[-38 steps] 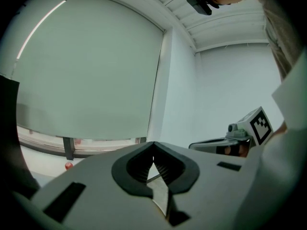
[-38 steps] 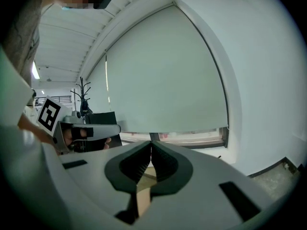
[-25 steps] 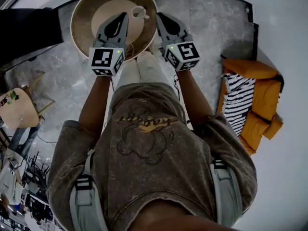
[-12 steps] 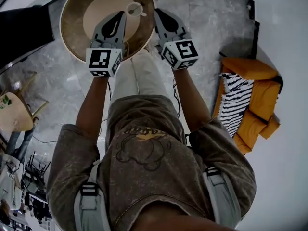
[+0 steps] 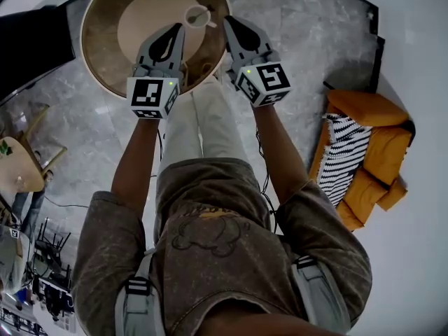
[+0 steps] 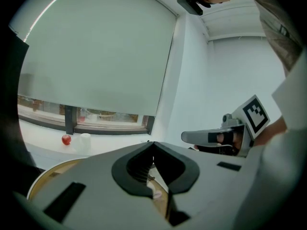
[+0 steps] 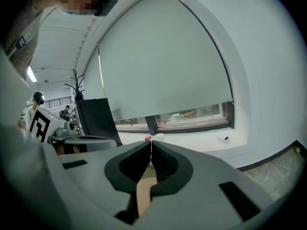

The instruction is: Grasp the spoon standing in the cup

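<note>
A white cup point(image 5: 198, 16) with a spoon in it stands on the round wooden table point(image 5: 105, 54), at its near right part. My left gripper point(image 5: 179, 26) points at the table just left of the cup, jaws shut and empty. On the other side, my right gripper point(image 5: 227, 19) hangs at the table's rim, also shut with nothing in it. In the left gripper view the left gripper's point(image 6: 152, 143) jaws meet in a closed line, and the right gripper point(image 6: 211, 137) shows beside it. In the right gripper view the right gripper point(image 7: 151, 143) is shut too. The cup is hidden in both gripper views.
An orange sofa point(image 5: 374, 166) with a striped cushion point(image 5: 341, 152) stands on the marble floor at the right. A wooden chair point(image 5: 19, 165) is at the left, a black panel point(image 5: 35, 44) at the upper left. A red apple point(image 6: 66, 139) and a white cup point(image 6: 85, 140) sit on the window sill.
Both grippers stay shut and keep their places beside the cup. The head view has shifted a little, so the table shows larger and further left.
</note>
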Action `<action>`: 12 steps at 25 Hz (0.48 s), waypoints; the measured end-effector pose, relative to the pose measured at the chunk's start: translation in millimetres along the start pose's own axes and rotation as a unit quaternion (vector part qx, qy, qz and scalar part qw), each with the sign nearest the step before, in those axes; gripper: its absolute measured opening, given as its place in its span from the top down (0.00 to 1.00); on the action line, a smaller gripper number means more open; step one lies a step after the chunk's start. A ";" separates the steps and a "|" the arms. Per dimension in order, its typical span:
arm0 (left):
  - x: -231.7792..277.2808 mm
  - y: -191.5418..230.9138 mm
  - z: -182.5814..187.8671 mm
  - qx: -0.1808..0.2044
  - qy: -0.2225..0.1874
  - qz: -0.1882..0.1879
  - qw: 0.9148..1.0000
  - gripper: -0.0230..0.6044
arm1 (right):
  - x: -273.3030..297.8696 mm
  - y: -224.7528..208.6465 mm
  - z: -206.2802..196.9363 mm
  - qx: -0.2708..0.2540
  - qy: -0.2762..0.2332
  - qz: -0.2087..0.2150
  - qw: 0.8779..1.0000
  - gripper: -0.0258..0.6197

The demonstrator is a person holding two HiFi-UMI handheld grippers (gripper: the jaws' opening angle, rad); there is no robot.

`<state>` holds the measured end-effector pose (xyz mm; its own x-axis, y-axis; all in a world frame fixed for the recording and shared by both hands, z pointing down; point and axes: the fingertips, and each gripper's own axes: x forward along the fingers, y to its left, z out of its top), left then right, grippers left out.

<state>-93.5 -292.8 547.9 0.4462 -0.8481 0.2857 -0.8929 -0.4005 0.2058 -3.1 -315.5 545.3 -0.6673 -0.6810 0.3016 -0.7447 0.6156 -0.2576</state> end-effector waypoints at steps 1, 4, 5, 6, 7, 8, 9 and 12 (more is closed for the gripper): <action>0.7 1.0 -1.6 -0.002 0.000 0.002 1.000 0.94 | 1.3 0.2 -2.6 0.001 0.001 0.001 1.000 0.93; 3.4 1.4 -3.7 -0.006 -0.001 0.004 1.000 0.94 | 3.8 1.2 -7.9 0.002 0.005 0.005 1.000 0.93; 5.0 1.3 -4.1 -0.007 -0.001 0.004 1.000 0.94 | 4.6 0.7 -8.7 0.002 0.005 0.004 1.000 0.93; 6.6 1.6 -4.6 -0.009 0.000 0.003 1.000 0.94 | 5.5 0.2 -9.2 0.002 0.005 0.004 1.000 0.93; 7.7 2.1 -5.2 -0.012 0.000 0.003 1.000 0.94 | 6.5 0.0 -9.9 0.002 0.004 0.003 1.000 0.93; 8.2 2.7 -6.0 -0.014 0.001 0.003 1.000 0.94 | 7.3 0.0 -10.8 0.002 0.005 0.002 1.000 0.93; 8.5 2.9 -6.9 -0.016 0.001 0.003 1.000 0.94 | 7.8 0.2 -12.0 0.002 0.006 0.002 1.000 0.93; 7.4 1.8 -9.2 -0.016 0.002 0.003 1.000 0.94 | 7.2 0.7 -17.5 0.004 0.011 0.006 1.000 0.90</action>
<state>-91.2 -296.7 559.0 0.4402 -0.8496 0.2906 -0.8936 -0.3828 0.2345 -8.3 -313.1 563.4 -0.6759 -0.6646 0.3185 -0.7367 0.6206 -0.2686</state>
